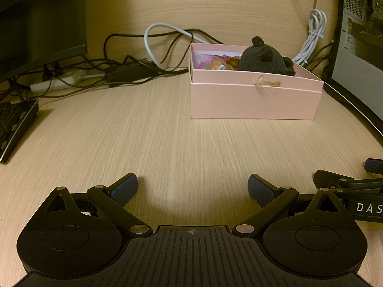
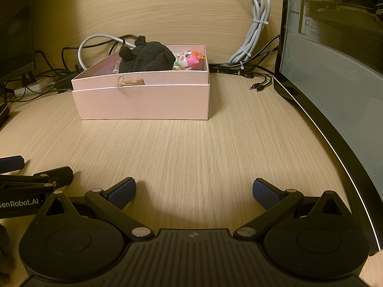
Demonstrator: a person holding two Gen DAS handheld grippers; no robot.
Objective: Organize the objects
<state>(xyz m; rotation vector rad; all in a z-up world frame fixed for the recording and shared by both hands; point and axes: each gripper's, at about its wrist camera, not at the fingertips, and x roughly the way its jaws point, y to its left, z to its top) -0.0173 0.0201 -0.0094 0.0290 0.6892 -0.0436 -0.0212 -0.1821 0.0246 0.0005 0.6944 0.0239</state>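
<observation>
A pink box (image 1: 253, 100) (image 2: 143, 102) stands open on the wooden desk, well ahead of both grippers. Inside it sits a black plush toy (image 1: 265, 58) (image 2: 146, 57), with a pink-and-white figurine (image 2: 190, 58) and colourful packets (image 1: 217, 62) beside it. My left gripper (image 1: 192, 189) is open low over the desk, nothing between its fingers. My right gripper (image 2: 194, 191) is open too and holds nothing. Each gripper shows at the edge of the other's view, side by side.
Black and white cables (image 1: 153, 55) and a power strip (image 1: 55, 83) lie behind the box. A keyboard (image 1: 14, 124) and a monitor (image 1: 40, 24) are at the left. A computer case with a glass panel (image 2: 335, 71) stands at the right, a loose plug (image 2: 257, 86) beside it.
</observation>
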